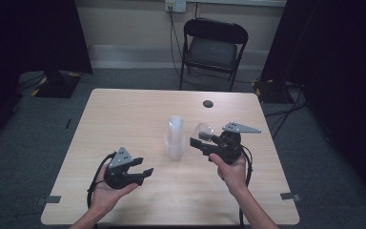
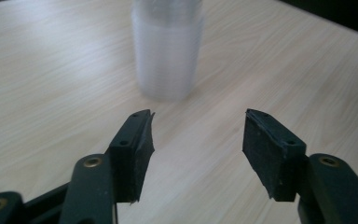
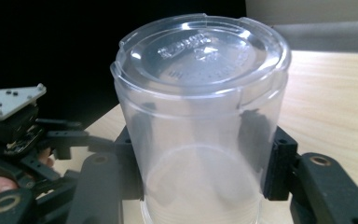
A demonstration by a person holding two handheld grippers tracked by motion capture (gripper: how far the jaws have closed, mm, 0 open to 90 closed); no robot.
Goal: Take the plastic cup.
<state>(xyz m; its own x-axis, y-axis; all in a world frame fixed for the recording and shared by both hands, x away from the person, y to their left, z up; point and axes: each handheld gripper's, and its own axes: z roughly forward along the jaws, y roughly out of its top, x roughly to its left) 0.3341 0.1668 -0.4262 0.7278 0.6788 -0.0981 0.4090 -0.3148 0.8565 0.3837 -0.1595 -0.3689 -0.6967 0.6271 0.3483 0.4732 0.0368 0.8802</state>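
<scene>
A stack of clear plastic cups (image 1: pixel 174 138) stands upright in the middle of the wooden table (image 1: pixel 124 119). My right gripper (image 1: pixel 199 143), just right of the stack, is shut on a single clear cup (image 1: pixel 204 130). In the right gripper view this cup (image 3: pixel 200 93) sits between the two pads with its embossed base pointing away from the camera. My left gripper (image 1: pixel 145 171) is held low at the front left, open and with nothing between its pads. In the left gripper view the open gripper (image 2: pixel 198 140) faces the stack (image 2: pixel 168 51) from a short distance.
A black folding chair (image 1: pixel 214 47) stands beyond the far edge of the table. A small dark round spot (image 1: pixel 208 103) lies on the far part of the tabletop. Dark curtains hang on both sides, and cables run over the floor at the right.
</scene>
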